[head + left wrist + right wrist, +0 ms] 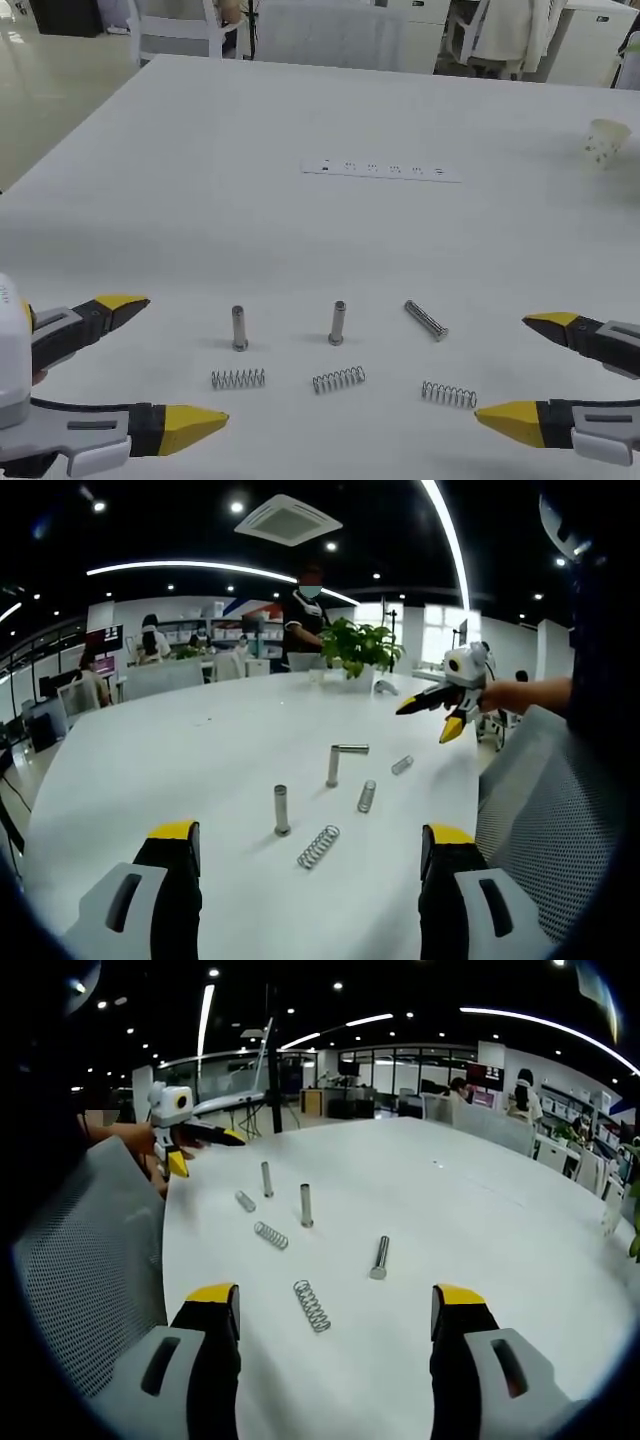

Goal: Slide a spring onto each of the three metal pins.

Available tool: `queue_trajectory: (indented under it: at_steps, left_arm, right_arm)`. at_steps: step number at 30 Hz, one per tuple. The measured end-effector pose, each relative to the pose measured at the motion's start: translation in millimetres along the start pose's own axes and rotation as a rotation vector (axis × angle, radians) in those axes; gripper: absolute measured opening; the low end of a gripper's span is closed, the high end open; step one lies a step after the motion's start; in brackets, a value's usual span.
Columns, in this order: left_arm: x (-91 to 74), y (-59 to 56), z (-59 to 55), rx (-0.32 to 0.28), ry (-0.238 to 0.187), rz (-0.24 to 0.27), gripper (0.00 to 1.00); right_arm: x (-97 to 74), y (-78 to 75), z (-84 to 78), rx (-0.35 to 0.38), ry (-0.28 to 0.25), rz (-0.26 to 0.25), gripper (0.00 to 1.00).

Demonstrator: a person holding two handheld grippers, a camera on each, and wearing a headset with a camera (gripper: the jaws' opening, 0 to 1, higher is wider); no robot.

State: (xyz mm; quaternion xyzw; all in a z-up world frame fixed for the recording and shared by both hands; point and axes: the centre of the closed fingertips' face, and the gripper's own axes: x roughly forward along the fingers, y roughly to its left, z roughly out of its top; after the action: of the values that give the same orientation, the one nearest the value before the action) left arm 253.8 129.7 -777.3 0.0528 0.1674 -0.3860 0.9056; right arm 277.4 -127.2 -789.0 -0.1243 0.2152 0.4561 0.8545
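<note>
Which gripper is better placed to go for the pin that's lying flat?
Right, probably. The right gripper, open, hovers nearest the lying pin, with a spring close by. The left gripper sits past the middle pin and the left pin, both upright.

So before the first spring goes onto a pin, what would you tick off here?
1. Left gripper open, holding nothing: ok.
2. Right gripper open, holding nothing: ok.
3. Left spring, middle spring and right spring lying loose on the table: ok.
4. Left pin and middle pin standing upright: ok.
5. Right pin upright: not ok, it lies on its side.
</note>
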Motion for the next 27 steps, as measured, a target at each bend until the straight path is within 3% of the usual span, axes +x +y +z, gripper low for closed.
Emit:
queue_trajectory:
  at_steps: [27]
  left_arm:
    - [-3.6, -0.7, 0.4, -0.007, -0.001, 0.010, 0.86]
  right_arm:
    - [33.9, -37.0, 27.2, -0.046, 0.065, -0.021, 0.69]
